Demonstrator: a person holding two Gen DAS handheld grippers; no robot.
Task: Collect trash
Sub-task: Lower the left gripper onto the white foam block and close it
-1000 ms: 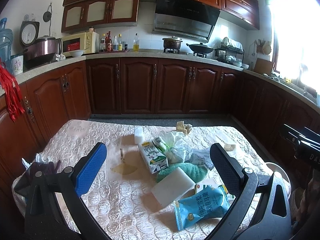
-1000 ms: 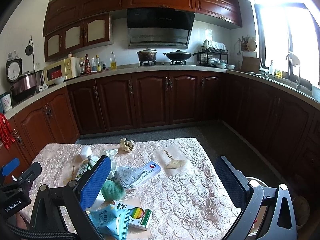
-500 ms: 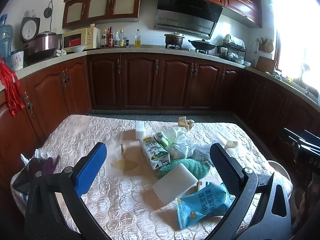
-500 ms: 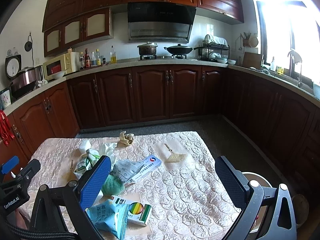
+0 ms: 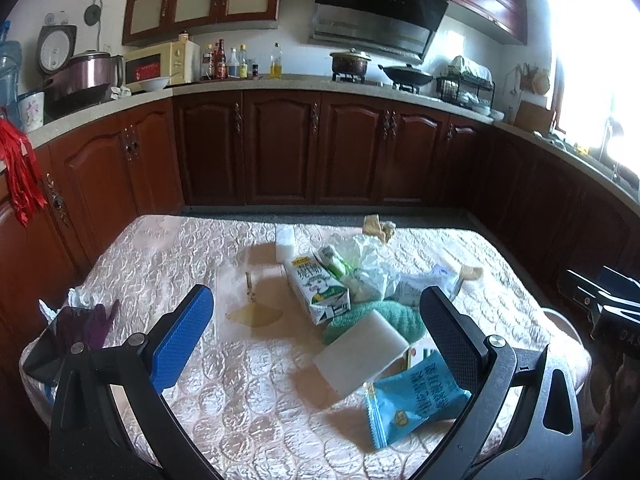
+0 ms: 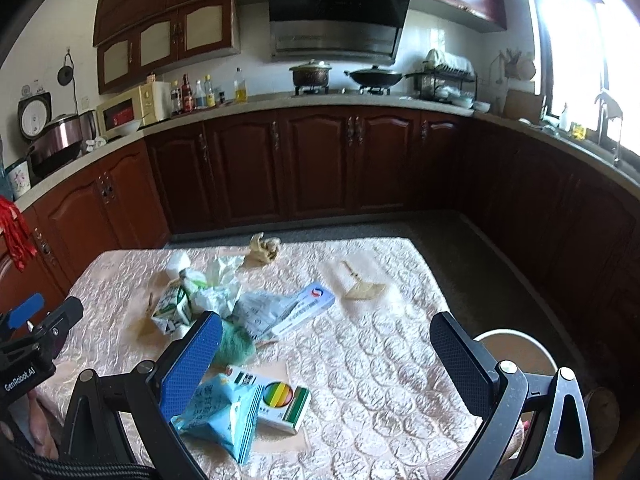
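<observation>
Trash lies scattered on the table's quilted cloth point(image 5: 248, 384). In the left wrist view I see a milk carton point(image 5: 318, 287), a crumpled plastic bag point(image 5: 366, 264), a green cloth point(image 5: 376, 317), a white foam block point(image 5: 360, 350) and a blue snack bag point(image 5: 412, 400). My left gripper point(image 5: 316, 320) is open and empty above them. In the right wrist view I see the blue snack bag point(image 6: 220, 410), a coloured box point(image 6: 276, 398), a blue-white box point(image 6: 298, 308), the milk carton point(image 6: 172, 308) and a flat beige scrap point(image 6: 362, 288). My right gripper point(image 6: 326, 348) is open and empty.
A white bin point(image 6: 516, 350) stands on the floor beside the table's right edge. Another beige scrap point(image 5: 254, 312) and a crumpled brown wad point(image 6: 262, 249) lie on the cloth. A dark bag point(image 5: 76, 332) hangs at the table's left corner. Wooden cabinets point(image 5: 280, 148) ring the room.
Both grippers have tilted and shifted slightly; the table contents sit a little lower in view. Nothing on the table has moved and both grippers stay open.
</observation>
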